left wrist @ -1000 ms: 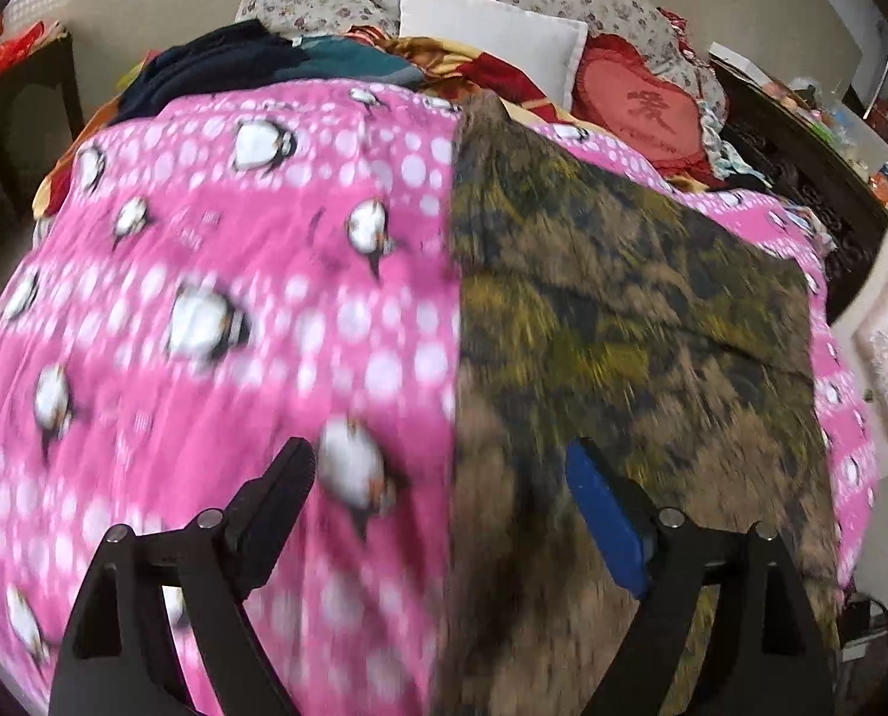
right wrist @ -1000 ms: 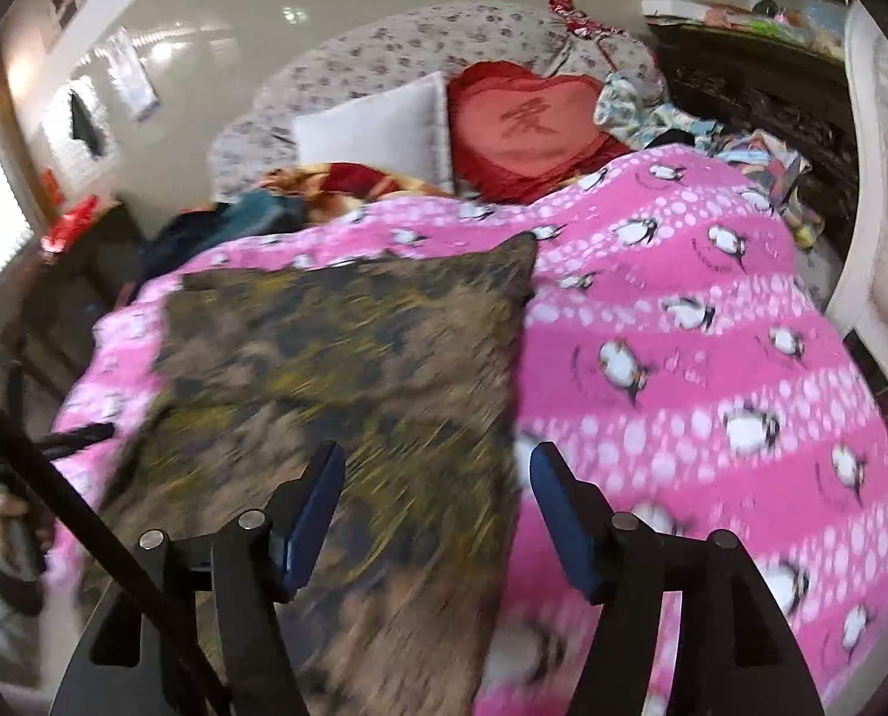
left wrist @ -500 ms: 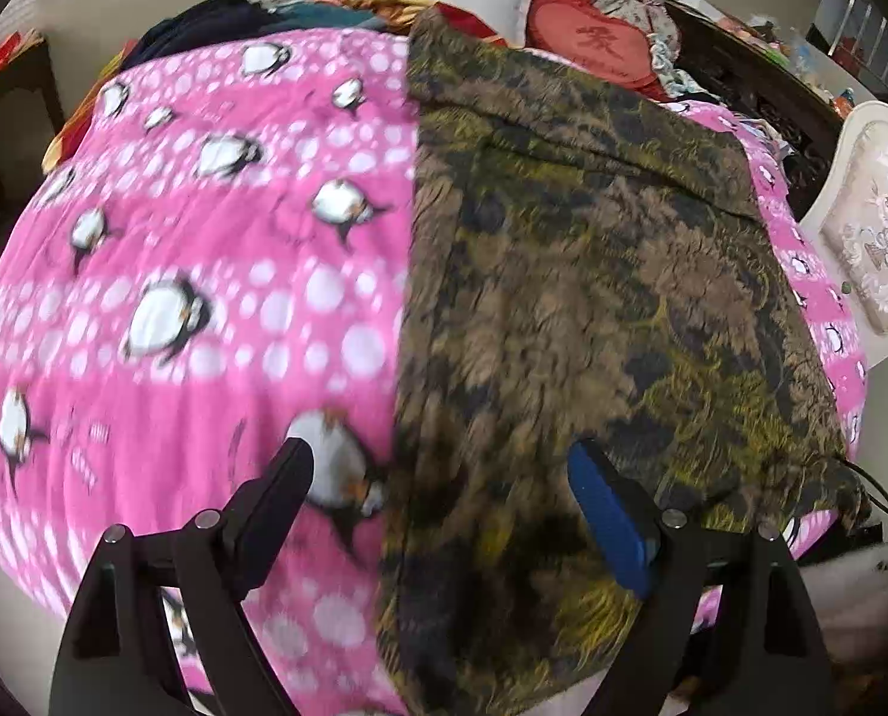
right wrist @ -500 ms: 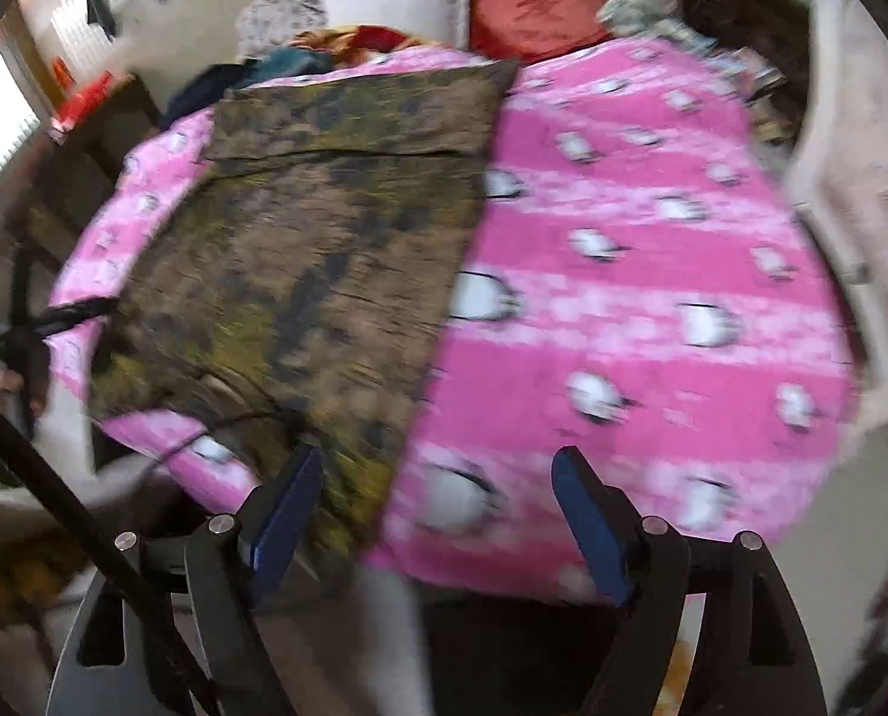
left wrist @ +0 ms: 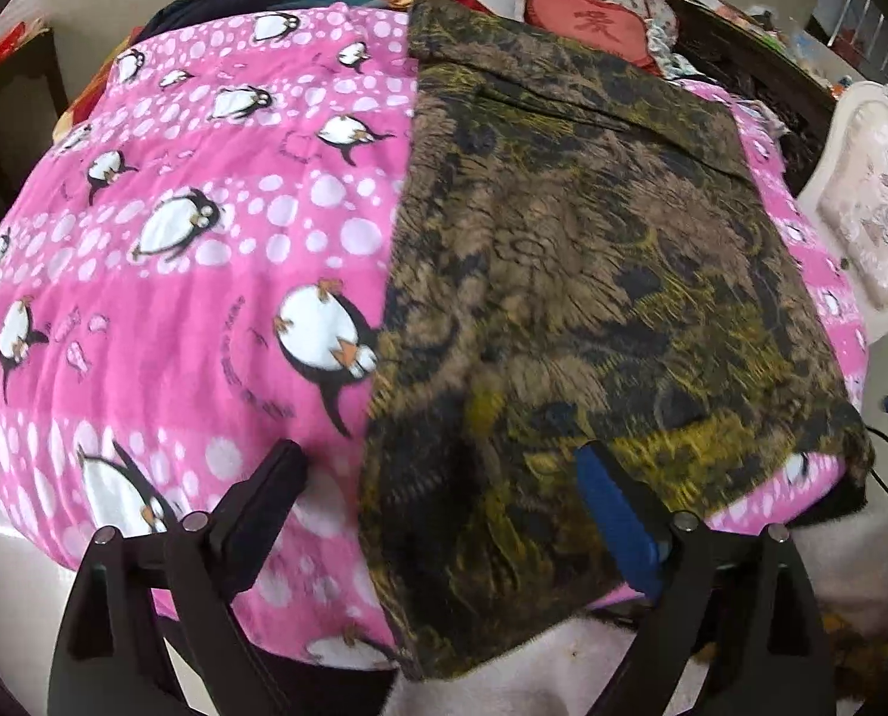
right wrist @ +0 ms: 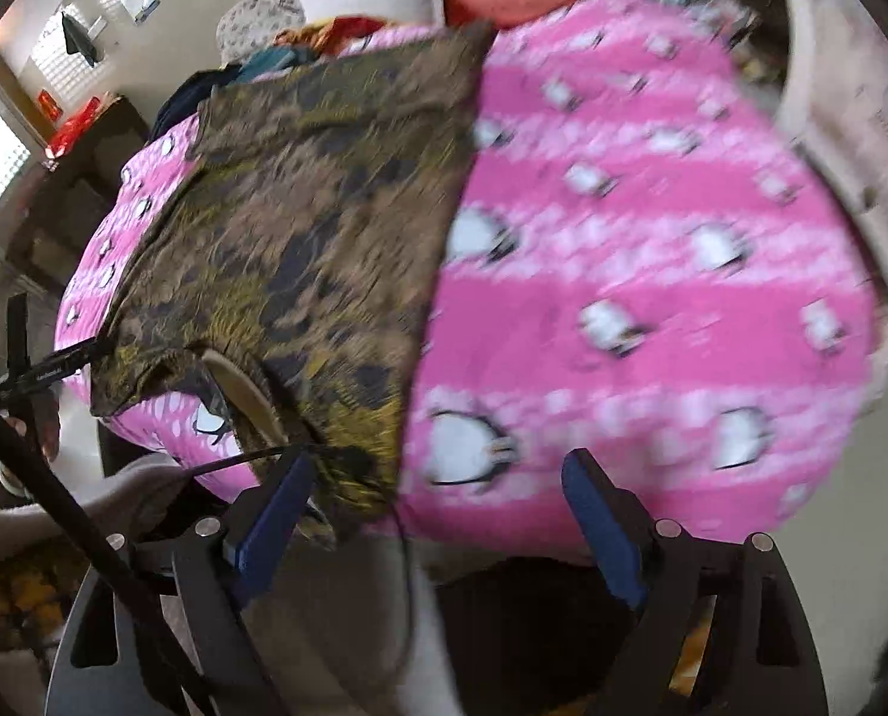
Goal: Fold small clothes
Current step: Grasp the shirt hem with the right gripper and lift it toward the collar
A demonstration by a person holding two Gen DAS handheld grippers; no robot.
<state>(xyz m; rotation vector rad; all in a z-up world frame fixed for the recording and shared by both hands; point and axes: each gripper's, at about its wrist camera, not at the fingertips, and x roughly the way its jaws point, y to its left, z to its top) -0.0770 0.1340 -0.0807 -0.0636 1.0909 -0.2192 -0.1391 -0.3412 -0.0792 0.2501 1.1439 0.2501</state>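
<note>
One mottled olive-brown garment (left wrist: 563,274) lies flat on fleecy penguin blanket (left wrist: 205,238).

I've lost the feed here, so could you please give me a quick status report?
Both claws open, empty: left claw, right claw. Olive-brown garment spread flat on pink penguin blanket, near end draped over the edge. Black cable across its near hem.
</note>
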